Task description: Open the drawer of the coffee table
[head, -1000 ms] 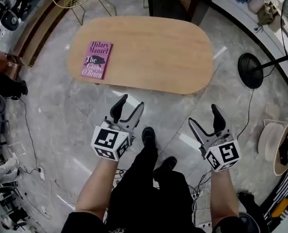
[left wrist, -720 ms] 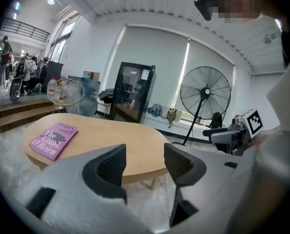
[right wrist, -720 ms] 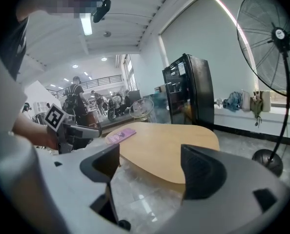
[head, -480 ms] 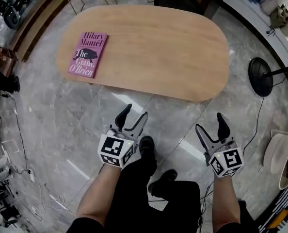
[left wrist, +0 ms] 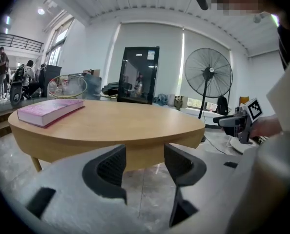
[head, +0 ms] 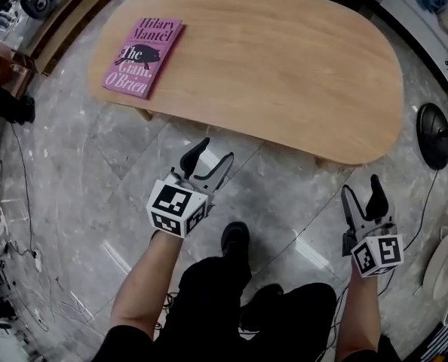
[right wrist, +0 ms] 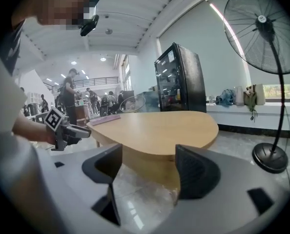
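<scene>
Subject: the drawer of the coffee table. No drawer front or pull was visible in any view. In the left gripper view the band under the near edge of the worktop (head: 284, 66) appeared plain, so the drawer's position could not be confirmed. It was judged to sit in that band or out of sight beneath it.

The worktop was an oval wooden slab. Its long axis ran left to right across the head view, with one long side facing the person. A pink book (head: 142, 46) lay flat near its far left end.

Both tools were over the marble floor (head: 96, 187), short of that long side and clear of it, pointing towards it. The left tool (head: 214, 151) faced the left-middle stretch of the edge. Its jaws stood wide apart, with only the edge in view beyond them. The right tool (head: 361, 187) faced the rounded right end. Its jaws were closing, with nothing between them.

Finding: the approach would run forward and under the overhang. The left tool was judged better placed for the middle of the long side.
</scene>
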Demonstrator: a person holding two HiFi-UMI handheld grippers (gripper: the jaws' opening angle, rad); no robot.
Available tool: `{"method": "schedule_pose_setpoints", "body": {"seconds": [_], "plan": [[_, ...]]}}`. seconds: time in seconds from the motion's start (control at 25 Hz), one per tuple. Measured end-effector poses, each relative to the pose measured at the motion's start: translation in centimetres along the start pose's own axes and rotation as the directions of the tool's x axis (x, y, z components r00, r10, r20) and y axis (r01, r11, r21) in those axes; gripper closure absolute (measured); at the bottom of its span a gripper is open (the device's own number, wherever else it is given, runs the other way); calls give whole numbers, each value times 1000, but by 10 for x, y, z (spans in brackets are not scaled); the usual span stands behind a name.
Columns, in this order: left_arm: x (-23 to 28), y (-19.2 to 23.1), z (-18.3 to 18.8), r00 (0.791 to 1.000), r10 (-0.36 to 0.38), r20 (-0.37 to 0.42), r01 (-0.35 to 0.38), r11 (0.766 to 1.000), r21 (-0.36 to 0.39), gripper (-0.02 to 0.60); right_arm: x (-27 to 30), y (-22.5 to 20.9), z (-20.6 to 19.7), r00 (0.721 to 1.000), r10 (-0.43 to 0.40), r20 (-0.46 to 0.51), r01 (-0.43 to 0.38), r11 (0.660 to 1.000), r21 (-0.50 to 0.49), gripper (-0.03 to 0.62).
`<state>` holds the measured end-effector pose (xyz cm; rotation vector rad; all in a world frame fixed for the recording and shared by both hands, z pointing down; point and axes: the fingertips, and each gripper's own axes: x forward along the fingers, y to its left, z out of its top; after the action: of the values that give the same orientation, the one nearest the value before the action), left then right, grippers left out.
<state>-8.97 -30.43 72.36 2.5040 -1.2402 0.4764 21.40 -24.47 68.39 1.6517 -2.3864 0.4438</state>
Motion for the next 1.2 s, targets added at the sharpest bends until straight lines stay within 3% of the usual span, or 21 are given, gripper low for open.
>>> {"method": "schedule_pose_setpoints", "body": {"seconds": [0.4, 0.6, 0.8, 1.08, 1.2], "plan": [[41, 33, -50, 999, -32, 39, 32, 999, -11, 288, 23, -40, -62, 1000, -19, 20, 20, 1000, -23, 249], [51, 44, -48, 998, -23, 56, 23, 1000, 0, 259, 32, -42, -69, 1000, 2, 11, -2, 1000, -7, 247], [58, 53, -49, 999, -20, 30, 18, 997, 78, 245, 45, -38, -71, 999, 31, 8, -30, 998, -50, 249], [70, 61, -45, 1000, -1, 24, -1, 996, 86, 249, 55, -46, -64, 998, 58, 27, -56, 995, -79, 266], [70, 61, -45, 1000, -3, 29, 1, 997, 78, 284, 60, -47, -65, 997, 70, 13, -68, 994, -88, 272]]}}
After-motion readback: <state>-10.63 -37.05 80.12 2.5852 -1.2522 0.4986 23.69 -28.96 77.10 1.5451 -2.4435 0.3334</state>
